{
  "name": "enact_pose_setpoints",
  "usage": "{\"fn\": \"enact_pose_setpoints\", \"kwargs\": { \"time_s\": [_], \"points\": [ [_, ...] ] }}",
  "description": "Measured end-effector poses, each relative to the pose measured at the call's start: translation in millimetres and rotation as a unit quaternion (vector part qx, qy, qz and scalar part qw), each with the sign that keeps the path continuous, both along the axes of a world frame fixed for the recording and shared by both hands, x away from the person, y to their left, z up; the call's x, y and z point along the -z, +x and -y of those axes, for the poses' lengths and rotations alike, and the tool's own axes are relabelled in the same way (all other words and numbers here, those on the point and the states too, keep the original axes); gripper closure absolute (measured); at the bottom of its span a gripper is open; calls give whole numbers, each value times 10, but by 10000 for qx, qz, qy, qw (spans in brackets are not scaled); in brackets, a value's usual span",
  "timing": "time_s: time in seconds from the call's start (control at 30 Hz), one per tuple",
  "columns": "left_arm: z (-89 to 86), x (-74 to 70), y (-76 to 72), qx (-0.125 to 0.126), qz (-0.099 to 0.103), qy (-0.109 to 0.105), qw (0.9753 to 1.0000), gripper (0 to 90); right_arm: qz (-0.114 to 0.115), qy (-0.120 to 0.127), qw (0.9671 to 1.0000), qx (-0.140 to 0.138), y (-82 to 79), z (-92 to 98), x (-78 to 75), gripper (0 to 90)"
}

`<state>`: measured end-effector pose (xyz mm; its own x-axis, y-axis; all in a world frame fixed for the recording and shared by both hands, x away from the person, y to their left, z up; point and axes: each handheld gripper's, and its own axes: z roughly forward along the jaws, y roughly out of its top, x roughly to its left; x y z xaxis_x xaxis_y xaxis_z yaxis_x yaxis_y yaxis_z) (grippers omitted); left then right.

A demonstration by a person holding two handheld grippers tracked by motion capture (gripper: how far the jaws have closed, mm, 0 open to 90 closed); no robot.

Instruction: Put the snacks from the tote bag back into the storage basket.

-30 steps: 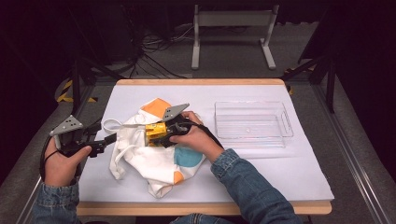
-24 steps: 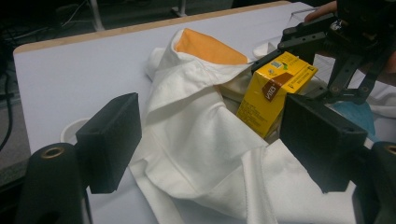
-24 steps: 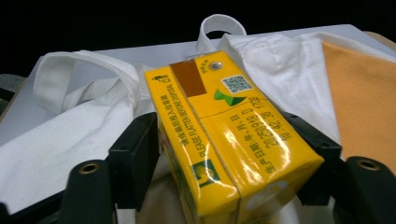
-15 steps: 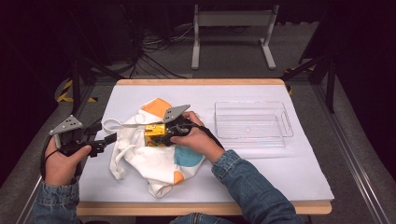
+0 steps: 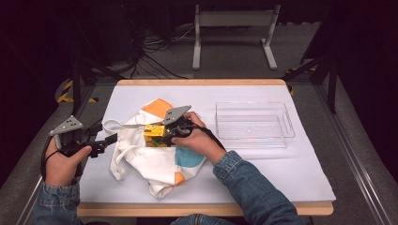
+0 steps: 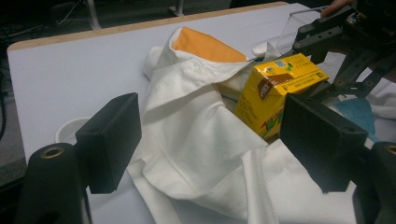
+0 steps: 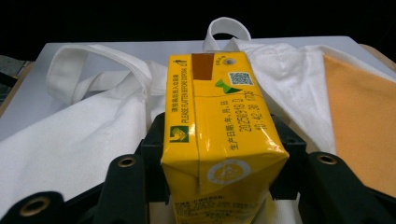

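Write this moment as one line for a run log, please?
right tongs: shut on yellow carton | left tongs: open, beside white bag | clear tray: empty

A clear plastic bin (image 5: 253,125) sits on the right of the white surface (image 5: 305,168). A metal stand (image 5: 233,28) and cables (image 5: 155,51) lie on the floor beyond the far edge.

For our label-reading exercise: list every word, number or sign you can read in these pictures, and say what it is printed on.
"PLEASE FLATTEN BEFORE DISPOSAL": side edge of the yellow carton held by the right gripper.
"20250918 D" and "10:42:30": date stamp on the carton's top.
Chinese characters beside the stamp: too small to read surely.
QR code, recycling mark: signs only.
Front logo in the left gripper view: blurred.
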<state>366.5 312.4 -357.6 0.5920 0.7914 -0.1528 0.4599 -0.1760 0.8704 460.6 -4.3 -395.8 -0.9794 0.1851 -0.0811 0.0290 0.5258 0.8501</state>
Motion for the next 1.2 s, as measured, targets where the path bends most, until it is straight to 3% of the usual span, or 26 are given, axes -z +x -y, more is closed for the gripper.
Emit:
{"fn": "enact_pose_setpoints", "kwargs": {
  "time_s": [0.63, 1.2],
  "points": [
    [39, -7, 14, 58, -10, 25, 10000, 215, 74, 754, 9971, -72, -70, 146, -398, 521],
    [47, -15, 12, 60, 4, 8, 10000, 213, 122, 764, 9966, -291, -139, 377, -714, 521]
  ]
}}
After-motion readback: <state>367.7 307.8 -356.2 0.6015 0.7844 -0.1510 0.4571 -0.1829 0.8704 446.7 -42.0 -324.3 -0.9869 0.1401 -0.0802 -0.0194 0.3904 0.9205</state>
